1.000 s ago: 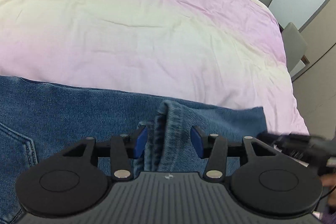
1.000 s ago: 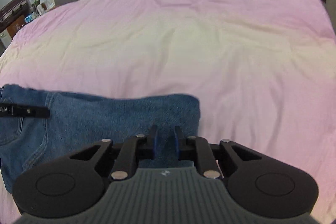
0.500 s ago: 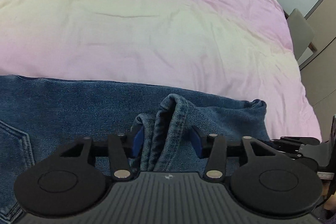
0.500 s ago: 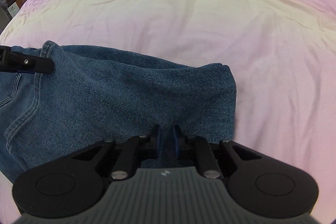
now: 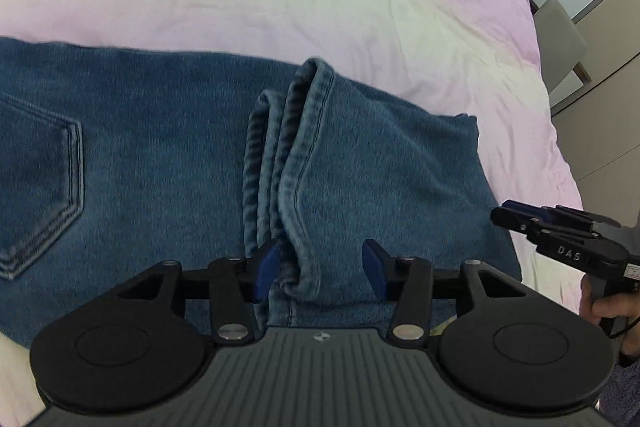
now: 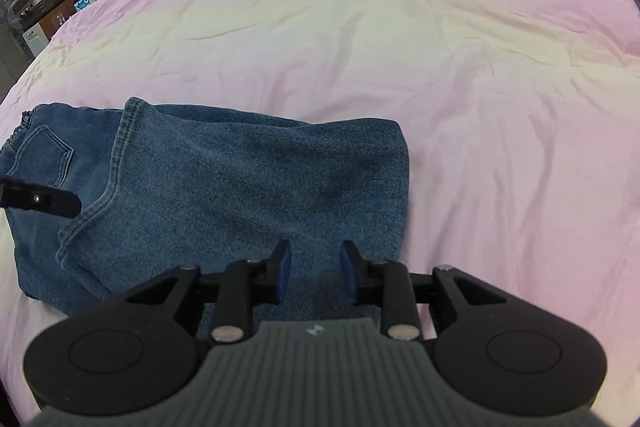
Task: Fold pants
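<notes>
both the left gripper (image 5: 319,269) and right gripper (image 6: 314,271) hover spread apart over folded jeans (image 6: 248,183) on the bed (image 6: 440,67).

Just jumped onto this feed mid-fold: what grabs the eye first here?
The blue jeans, folded over on themselves, lie on the near left part of the pink bedsheet. In the left wrist view the bunched leg hems stand up in a ridge running between the open left gripper. The right gripper is open too, low over the fold's right end.
</notes>
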Available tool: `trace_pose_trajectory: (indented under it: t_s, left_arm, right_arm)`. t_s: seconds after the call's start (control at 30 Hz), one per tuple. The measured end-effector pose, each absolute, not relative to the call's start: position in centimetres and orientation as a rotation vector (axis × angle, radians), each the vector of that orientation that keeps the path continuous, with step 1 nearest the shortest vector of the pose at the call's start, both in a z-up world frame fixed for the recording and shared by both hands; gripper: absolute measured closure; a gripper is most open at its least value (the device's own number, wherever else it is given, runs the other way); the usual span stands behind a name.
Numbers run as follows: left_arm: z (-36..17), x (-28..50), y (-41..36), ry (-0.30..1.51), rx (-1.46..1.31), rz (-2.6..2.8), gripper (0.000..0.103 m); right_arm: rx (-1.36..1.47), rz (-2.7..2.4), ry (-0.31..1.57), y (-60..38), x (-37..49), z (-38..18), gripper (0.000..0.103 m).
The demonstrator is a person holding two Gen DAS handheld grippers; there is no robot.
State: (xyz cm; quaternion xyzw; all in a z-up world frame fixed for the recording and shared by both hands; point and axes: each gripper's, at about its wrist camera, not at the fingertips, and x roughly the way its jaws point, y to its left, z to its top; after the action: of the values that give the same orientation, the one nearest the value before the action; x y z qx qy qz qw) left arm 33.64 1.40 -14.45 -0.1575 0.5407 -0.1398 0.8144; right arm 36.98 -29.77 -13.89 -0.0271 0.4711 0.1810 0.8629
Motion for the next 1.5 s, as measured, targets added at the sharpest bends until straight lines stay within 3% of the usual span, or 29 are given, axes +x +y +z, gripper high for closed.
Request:
trace_pose_trajectory:
  t_s: [0.07, 0.13, 0.3, 0.37, 0.67, 0.9, 1.1, 1.17, 1.27, 1.5]
  left_arm:
    - [-14.3, 32.8, 1.3, 1.117, -0.296, -0.247, 0.088]
    - [-13.3, 31.6, 2.0, 1.064, -0.320, -0.255, 0.100]
    - [-12.0, 29.9, 1.4, 1.060, -0.257, -0.299, 0.101]
    - [-12.8, 29.6, 1.1, 1.080, -0.206, -0.280, 0.102]
    - [-16.9, 29.6, 2.4, 1.186, -0.183, -0.201, 0.103]
    - [-12.8, 30.3, 2.4, 1.093, -0.133, -0.291, 0.103]
    - [-8.6, 33.8, -0.2, 0.943, -0.117, -0.334, 0.098]
    - [-8.4, 35.3, -1.4, 0.914, -0.113, -0.338, 0.091]
    - [-8.8, 37.3, -3.4, 0.894, -0.114, -0.335, 0.089]
    - [-14.2, 39.9, -3.3, 1.010, -0.062, -0.208, 0.099]
  right_arm:
    - [-0.076, 0.375, 0.986, -30.5, 35.9, -13.4, 0.077]
    - [-0.102, 0.371, 0.969, -31.1, 35.2, -12.5, 0.075]
    - [-0.084, 0.403, 0.961, -32.2, 33.3, -11.3, 0.074]
    - [-0.082, 0.413, 0.970, -32.4, 32.8, -11.7, 0.079]
    - [-0.166, 0.415, 1.014, -31.0, 31.8, -17.7, 0.080]
    - [-0.220, 0.425, 1.040, -30.0, 32.4, -16.5, 0.081]
    - [-0.223, 0.389, 0.945, -29.8, 34.2, -13.7, 0.081]
    - [-0.202, 0.357, 0.914, -30.2, 35.8, -13.1, 0.081]
    - [-0.158, 0.316, 0.888, -30.4, 39.1, -12.9, 0.093]
    - [-0.097, 0.311, 0.853, -29.0, 45.9, -14.6, 0.101]
